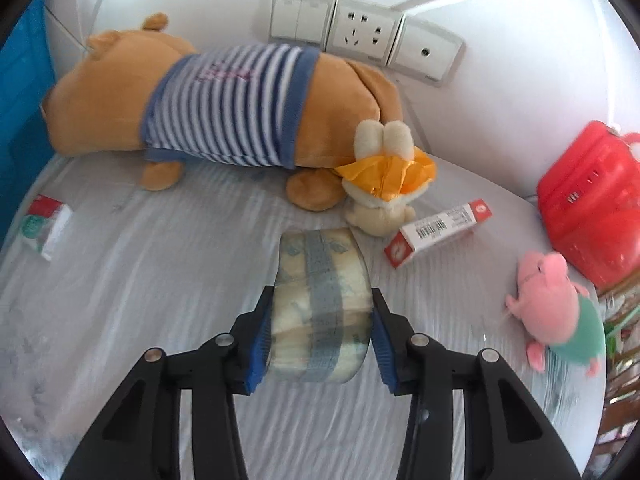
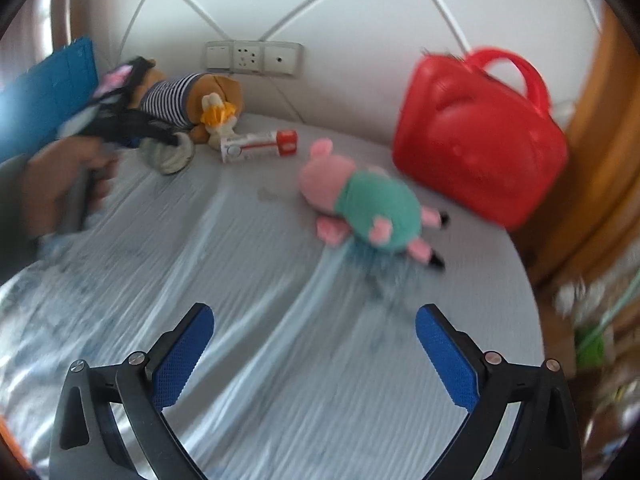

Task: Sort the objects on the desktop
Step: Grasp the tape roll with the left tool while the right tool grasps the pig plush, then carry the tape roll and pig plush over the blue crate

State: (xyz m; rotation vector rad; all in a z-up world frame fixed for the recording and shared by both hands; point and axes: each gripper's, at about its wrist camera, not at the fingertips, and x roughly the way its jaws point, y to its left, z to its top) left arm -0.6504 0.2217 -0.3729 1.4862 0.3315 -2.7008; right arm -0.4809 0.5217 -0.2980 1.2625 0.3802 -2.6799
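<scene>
The red plastic case (image 2: 478,136) stands shut at the far right of the table (image 2: 280,320), its contents hidden. Three plush toys lie out: a striped-shirt bear (image 1: 208,108) at the far side, a small rabbit (image 1: 382,184) against it, and a pink pig (image 2: 360,200) near the case. There are two small cartons, one red-and-white box (image 1: 438,232) beside the rabbit and another (image 1: 46,226) far left. The left gripper (image 1: 320,336), angled downward, has its pads pressed on a tape roll (image 1: 320,300) mid-table. The right gripper (image 2: 316,356) hangs wide and empty.

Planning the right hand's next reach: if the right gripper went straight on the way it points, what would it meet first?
Probably the bare striped table cover: the open right gripper points down at it. The pink pig plush lies farther on, slightly right.
</scene>
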